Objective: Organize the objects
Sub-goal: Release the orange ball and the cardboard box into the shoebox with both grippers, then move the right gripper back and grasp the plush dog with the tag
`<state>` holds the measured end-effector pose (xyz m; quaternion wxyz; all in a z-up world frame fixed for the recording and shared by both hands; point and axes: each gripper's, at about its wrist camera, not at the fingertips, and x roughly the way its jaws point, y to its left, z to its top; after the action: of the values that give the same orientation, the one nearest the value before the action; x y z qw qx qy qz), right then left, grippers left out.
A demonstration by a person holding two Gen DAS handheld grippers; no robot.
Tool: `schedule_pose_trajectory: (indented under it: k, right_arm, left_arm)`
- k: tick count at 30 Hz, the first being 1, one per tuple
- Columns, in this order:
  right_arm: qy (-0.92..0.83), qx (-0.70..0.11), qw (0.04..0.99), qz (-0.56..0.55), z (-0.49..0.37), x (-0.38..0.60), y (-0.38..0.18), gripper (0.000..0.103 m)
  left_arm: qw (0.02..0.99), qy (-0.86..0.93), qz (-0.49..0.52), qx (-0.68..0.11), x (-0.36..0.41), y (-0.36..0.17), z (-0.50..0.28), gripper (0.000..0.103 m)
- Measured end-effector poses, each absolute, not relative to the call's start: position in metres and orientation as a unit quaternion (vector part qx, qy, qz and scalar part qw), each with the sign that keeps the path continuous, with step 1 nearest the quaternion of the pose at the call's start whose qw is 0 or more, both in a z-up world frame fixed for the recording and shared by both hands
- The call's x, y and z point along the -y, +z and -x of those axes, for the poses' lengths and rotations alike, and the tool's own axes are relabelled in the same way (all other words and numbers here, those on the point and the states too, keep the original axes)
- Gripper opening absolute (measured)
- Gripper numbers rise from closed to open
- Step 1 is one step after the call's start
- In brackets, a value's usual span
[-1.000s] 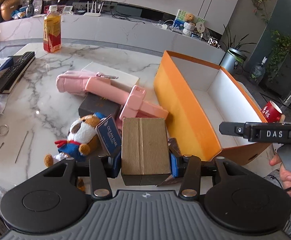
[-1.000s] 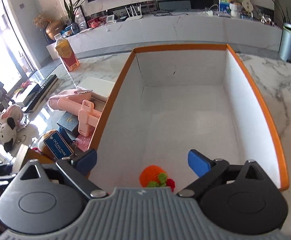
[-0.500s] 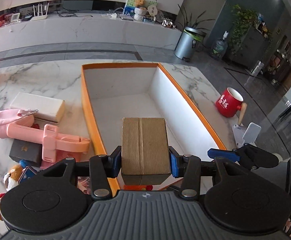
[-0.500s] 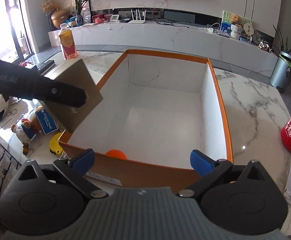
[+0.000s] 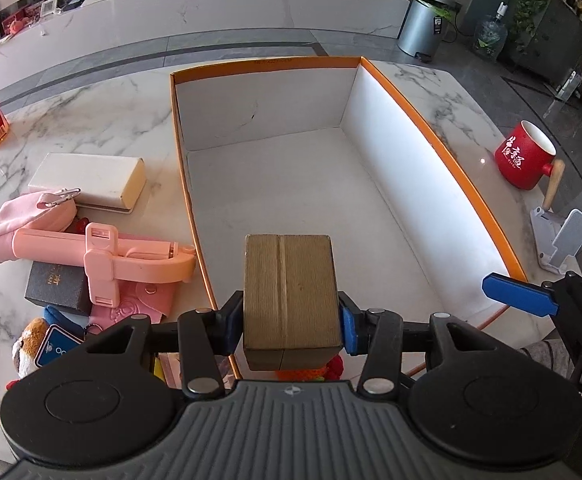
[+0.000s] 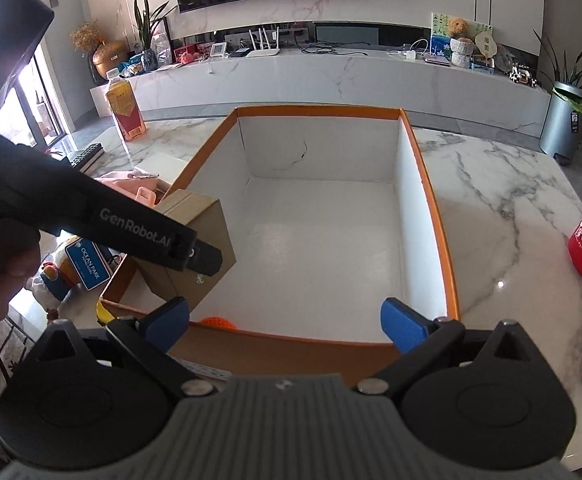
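My left gripper [image 5: 290, 320] is shut on a brown cardboard box [image 5: 290, 294] and holds it above the near left corner of the orange-rimmed white box [image 5: 443, 144]. The right wrist view shows the cardboard box [image 6: 195, 240] in the air over the orange box's [image 6: 427, 184] left wall. An orange knitted toy [image 6: 216, 322] lies inside at the near wall. My right gripper [image 6: 287, 320] is open and empty, just in front of the orange box's near wall. A pink selfie stick [image 5: 103, 258], pink pouch [image 5: 31, 216], dark box [image 5: 57, 288], white box [image 5: 87, 180] and plush toy [image 5: 31, 346] lie left of the orange box.
A red mug [image 5: 525, 154] and a white phone stand [image 5: 563, 240] stand on the marble table right of the box. A drink bottle [image 6: 125, 106] stands at the far left. A keyboard [image 6: 85, 156] lies near it.
My left gripper has carried the cardboard box further right and forward over the orange box. My right gripper has pulled back slightly and stays open.
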<state>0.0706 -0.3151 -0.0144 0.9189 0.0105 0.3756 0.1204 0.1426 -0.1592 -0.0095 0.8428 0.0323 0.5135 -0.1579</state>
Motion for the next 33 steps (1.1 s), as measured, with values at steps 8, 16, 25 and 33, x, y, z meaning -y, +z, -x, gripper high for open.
schedule_pose_trajectory:
  k: [8,16,25,33]
  right_arm:
    - [0.135,-0.372,0.918,-0.014,-0.068,0.317,-0.017,0.100]
    - [0.134,-0.373,0.918,-0.020,-0.069,0.315,-0.017,0.100]
    - [0.130,-0.372,0.919,-0.021,-0.069,0.313,-0.018,0.102]
    - [0.138,-0.305,0.941,-0.046,-0.054,0.297,0.001,0.102]
  left_arm:
    - [0.848,-0.163,-0.038,-0.503,0.159,-0.010,-0.140,0.059]
    - [0.859,-0.188,-0.039,-0.474,0.160,-0.007,-0.134,0.079]
    - [0.907,-0.130,-0.015,-0.401,0.101,0.032,-0.101,0.088]
    - [0.925,-0.034,0.021,-0.377,0.017,0.017,-0.060,0.086]
